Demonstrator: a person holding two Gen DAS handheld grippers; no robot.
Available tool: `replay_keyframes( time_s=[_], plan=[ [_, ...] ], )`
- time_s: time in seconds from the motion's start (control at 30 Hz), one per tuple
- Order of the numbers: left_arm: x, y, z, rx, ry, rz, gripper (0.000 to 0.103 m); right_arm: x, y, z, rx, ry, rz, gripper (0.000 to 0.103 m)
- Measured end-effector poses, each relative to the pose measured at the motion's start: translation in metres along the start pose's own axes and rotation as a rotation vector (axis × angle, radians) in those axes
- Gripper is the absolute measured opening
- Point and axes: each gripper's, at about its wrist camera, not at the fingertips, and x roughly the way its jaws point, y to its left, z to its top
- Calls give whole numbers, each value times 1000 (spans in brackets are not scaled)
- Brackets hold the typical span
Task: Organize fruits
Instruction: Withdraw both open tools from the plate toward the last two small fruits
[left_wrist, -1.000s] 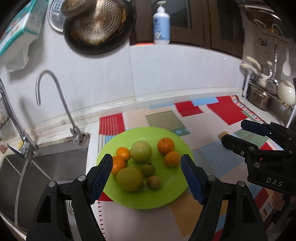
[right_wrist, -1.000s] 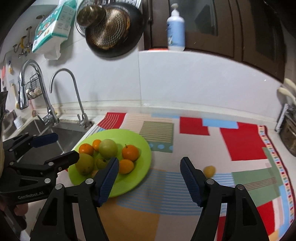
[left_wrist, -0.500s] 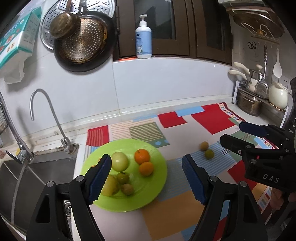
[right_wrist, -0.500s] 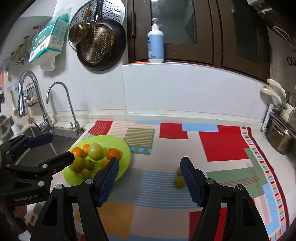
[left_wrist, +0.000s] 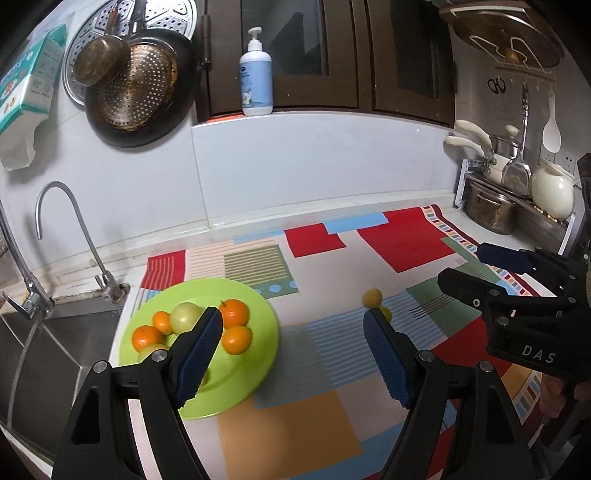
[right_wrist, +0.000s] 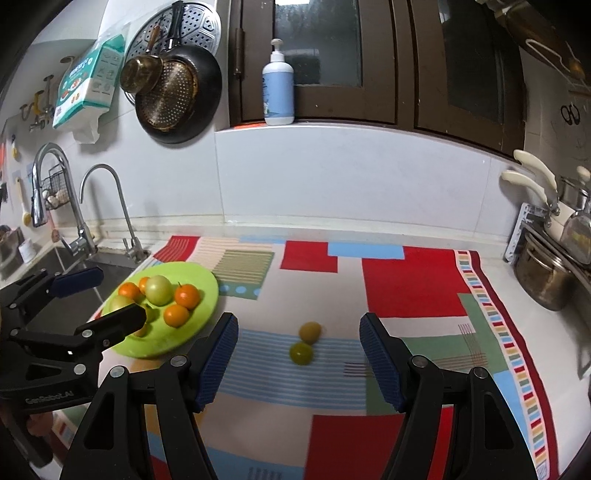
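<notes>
A lime green plate lies on the patterned mat near the sink and carries several oranges and greenish fruits, among them an orange and a pale green apple. Two small fruits lie loose on the mat: a yellowish one and a green one, half hidden behind my left finger in the left wrist view. My left gripper hangs open over the plate's right edge, nothing between its fingers. My right gripper is open, held above the two loose fruits.
A sink with taps lies left of the plate. Pots and a white kettle stand on a rack at the right. A soap bottle sits on the ledge; pans hang on the wall. The mat covers the counter.
Both grippers have drawn back from the plate, so more of the counter shows. The two loose fruits have come into view on the mat. Neither gripper took hold of anything.
</notes>
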Motion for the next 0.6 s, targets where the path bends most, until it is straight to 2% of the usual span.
replay_keyframes(
  time_s=[0.4, 0.6],
  plan=[
    [49, -10, -5, -34, 84, 11, 78, 48, -20, -14, -4, 97, 66, 68],
    [68, -4, -10, -31, 120, 10, 78, 84, -19, -21, 11, 165, 92, 59]
  ],
)
